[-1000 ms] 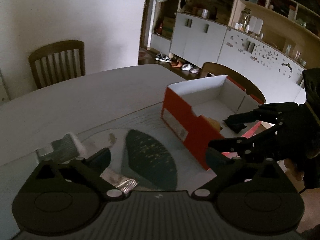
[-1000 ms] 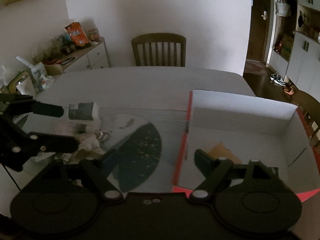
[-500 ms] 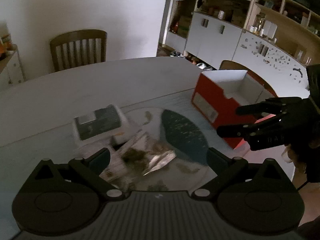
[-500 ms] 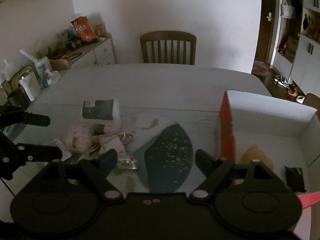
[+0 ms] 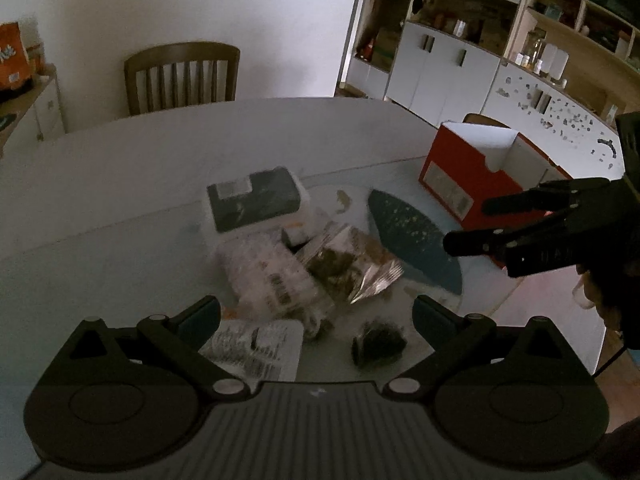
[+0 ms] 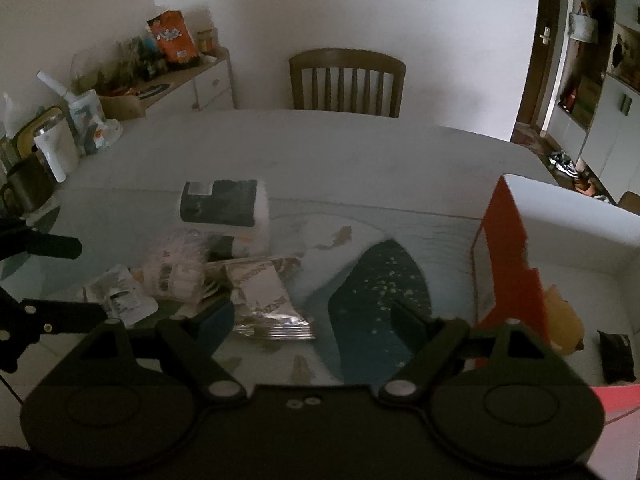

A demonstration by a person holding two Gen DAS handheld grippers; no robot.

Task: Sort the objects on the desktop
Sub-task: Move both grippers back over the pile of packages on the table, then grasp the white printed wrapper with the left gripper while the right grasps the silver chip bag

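Left wrist view: left gripper jaws stand wide apart, nothing between the pads. It hangs over the pile on the glass-topped table. Directly ahead and just below the fingertips: a flat white printed sachet by the left finger, a small dark crumpled packet nearer the right finger. Further ahead, a foil snack bag with crinkled shiny film, long axis running diagonally from upper left to lower right, overlapping a soft clear-plastic pack. Behind them a boxy white tissue pack with a dark top. The red cardboard box, open top and white inside, sits well off to the right. The right gripper shows at the right edge, fingers spread, between pile and box.

Right wrist view: right gripper also spread wide and empty. The foil snack bag lies just ahead, left of centre, near its left finger. The red cardboard box is close on the right, with a yellowish item and a small black item already inside.

Judgement: the left hand looks nearer the small sachets, the right nearer the foil bag and box. Thin film is slippery, so it should be pinched across the short edge.
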